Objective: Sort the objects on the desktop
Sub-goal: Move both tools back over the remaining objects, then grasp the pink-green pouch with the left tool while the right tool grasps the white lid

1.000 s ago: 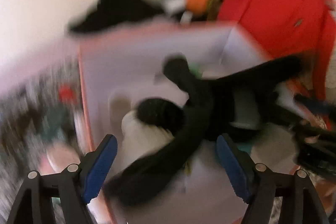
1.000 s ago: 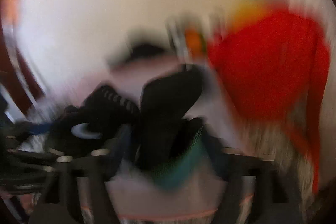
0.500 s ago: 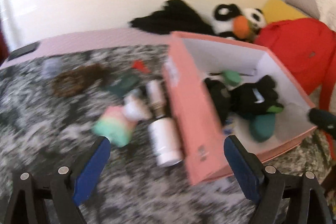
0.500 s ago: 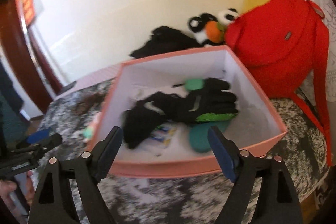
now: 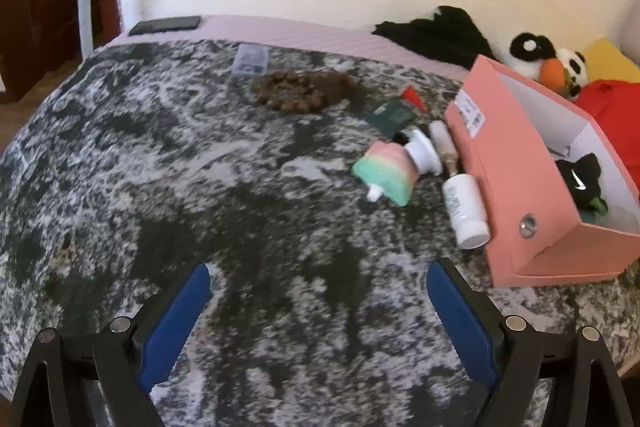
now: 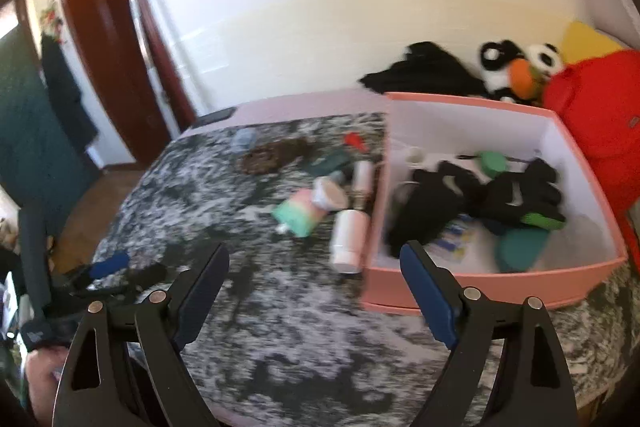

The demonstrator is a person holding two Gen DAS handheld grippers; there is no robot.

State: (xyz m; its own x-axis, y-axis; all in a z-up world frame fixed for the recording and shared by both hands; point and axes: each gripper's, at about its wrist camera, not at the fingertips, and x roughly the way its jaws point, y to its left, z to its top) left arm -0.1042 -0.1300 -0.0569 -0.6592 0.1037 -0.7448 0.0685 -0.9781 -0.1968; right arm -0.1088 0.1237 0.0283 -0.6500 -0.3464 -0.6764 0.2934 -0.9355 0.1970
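An open pink cardboard box point(image 6: 472, 283) with a white inside sits on the right part of a surface covered by a grey-and-white mottled cloth point(image 5: 200, 155). Inside the box lie black gloves point(image 6: 516, 191) with small white logos, a round mint-green item point(image 6: 493, 163), and a teal object point(image 6: 520, 247) near the front wall.

Just beside the box's left wall, outside it, lies a white plastic bottle point(image 5: 466, 209) on its side. Beside that are a slim white tube point(image 5: 443, 141) and a pink-and-green pastel pouch point(image 5: 386, 171) with a white cap. Farther back on the cloth are a dark green flat packet point(image 5: 390, 114), a small red piece point(image 5: 413, 98), a brown beaded heap point(image 5: 304, 91) and a small clear plastic case point(image 5: 251, 60).

The left gripper point(image 5: 318, 311) hangs above bare cloth, its blue-padded fingers spread wide with nothing between them. The right gripper point(image 6: 314, 293) is also spread wide and empty, with its right pad in front of the box's near left corner.

Behind the box are a black garment point(image 6: 428, 73), a black-and-white plush toy point(image 6: 516, 71) with an orange part, and a red bag point(image 6: 600, 115).
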